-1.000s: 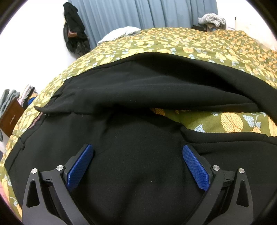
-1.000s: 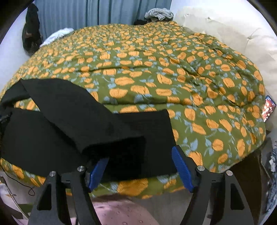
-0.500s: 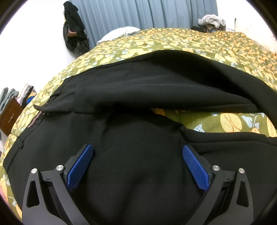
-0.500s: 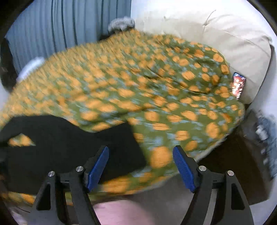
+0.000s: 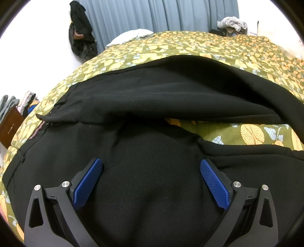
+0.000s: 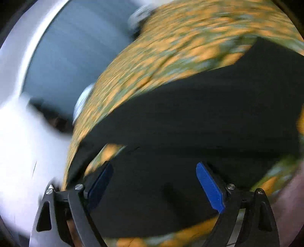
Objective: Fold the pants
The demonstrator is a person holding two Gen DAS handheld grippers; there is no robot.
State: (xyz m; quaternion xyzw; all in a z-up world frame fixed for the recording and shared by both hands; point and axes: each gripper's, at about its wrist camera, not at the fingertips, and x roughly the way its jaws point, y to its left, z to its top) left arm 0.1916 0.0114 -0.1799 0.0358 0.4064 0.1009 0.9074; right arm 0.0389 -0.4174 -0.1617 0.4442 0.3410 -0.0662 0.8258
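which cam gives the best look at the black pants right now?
Left wrist view: the pants are sharp, with the folded-over layer and a strip of bedspread showing between the layers. In the right wrist view the pants are only a motion-blurred dark band.

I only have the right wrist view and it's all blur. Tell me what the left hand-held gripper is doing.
Observer: The left hand-held gripper stands open over the black pants, its blue pads apart with nothing clamped.
Operator: Describe how the pants lie there.
Observer: One leg lies across the far side; a strip of the floral bedspread shows between it and the nearer leg.
Operator: Report what's beyond the bed.
Observer: A grey-blue curtain, with dark clothes hanging on the wall to its left.
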